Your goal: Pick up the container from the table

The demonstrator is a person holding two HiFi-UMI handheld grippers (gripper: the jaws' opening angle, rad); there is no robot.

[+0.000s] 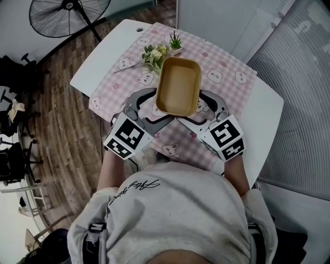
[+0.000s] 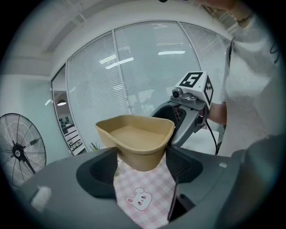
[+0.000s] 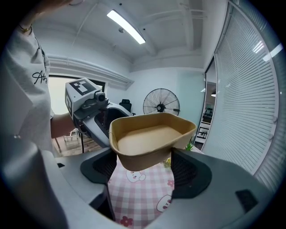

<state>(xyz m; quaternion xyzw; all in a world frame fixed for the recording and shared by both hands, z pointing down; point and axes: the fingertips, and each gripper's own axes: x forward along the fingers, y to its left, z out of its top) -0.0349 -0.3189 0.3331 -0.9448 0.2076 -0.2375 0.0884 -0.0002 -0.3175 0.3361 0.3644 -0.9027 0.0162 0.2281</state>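
The container [image 1: 178,86] is a tan, empty, rounded rectangular tray held in the air above the pink checked cloth [image 1: 227,67]. My left gripper [image 1: 159,105] grips its near left corner and my right gripper [image 1: 198,107] its near right corner. In the left gripper view the container [image 2: 136,136] sits between the dark jaws of the left gripper [image 2: 140,163], whose pads press its sides. The right gripper view shows the same: the container [image 3: 149,138] is clamped in the right gripper [image 3: 144,165]. Each gripper view also shows the other gripper behind the tray.
A white table [image 1: 103,56] carries the cloth, a spray of flowers [image 1: 154,54] and a small potted plant [image 1: 176,41] at its far side. A standing fan [image 1: 67,15] is on the wooden floor beyond. Dark chairs [image 1: 13,129] stand at the left. Blinds cover a glass wall [image 1: 304,77] at the right.
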